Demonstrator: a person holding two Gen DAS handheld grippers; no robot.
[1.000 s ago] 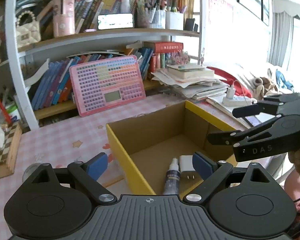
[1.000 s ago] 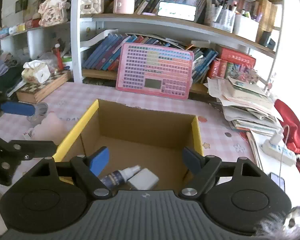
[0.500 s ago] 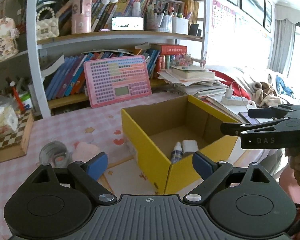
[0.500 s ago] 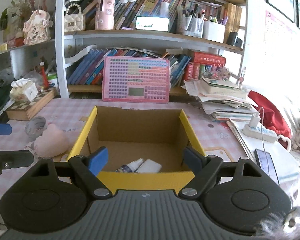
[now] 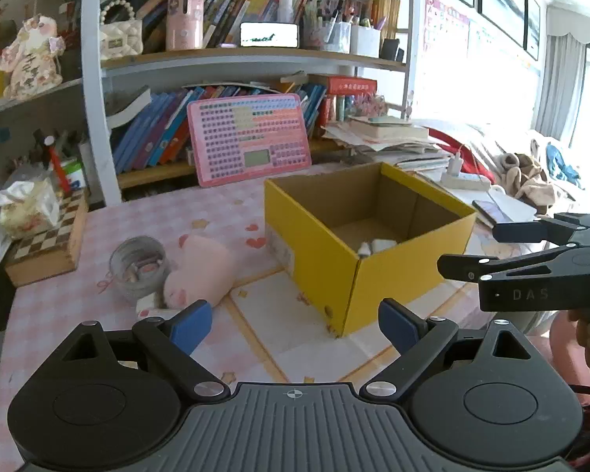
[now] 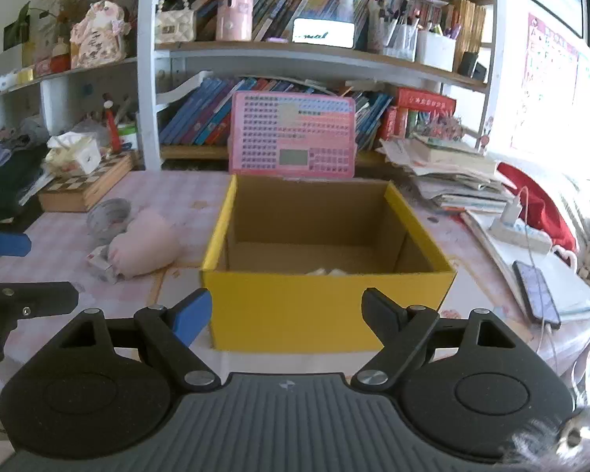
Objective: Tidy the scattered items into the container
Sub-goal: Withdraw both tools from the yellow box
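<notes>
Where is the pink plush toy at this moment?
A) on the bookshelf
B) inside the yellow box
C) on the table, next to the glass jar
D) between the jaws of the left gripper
C: the plush toy lies on the table, against the glass jar, outside the box.

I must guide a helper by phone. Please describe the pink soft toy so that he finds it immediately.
Find the yellow cardboard box on the pink checked tablecloth. To its left lies the pink soft toy, against a clear round jar. It is the only plush, rounded thing there.
</notes>
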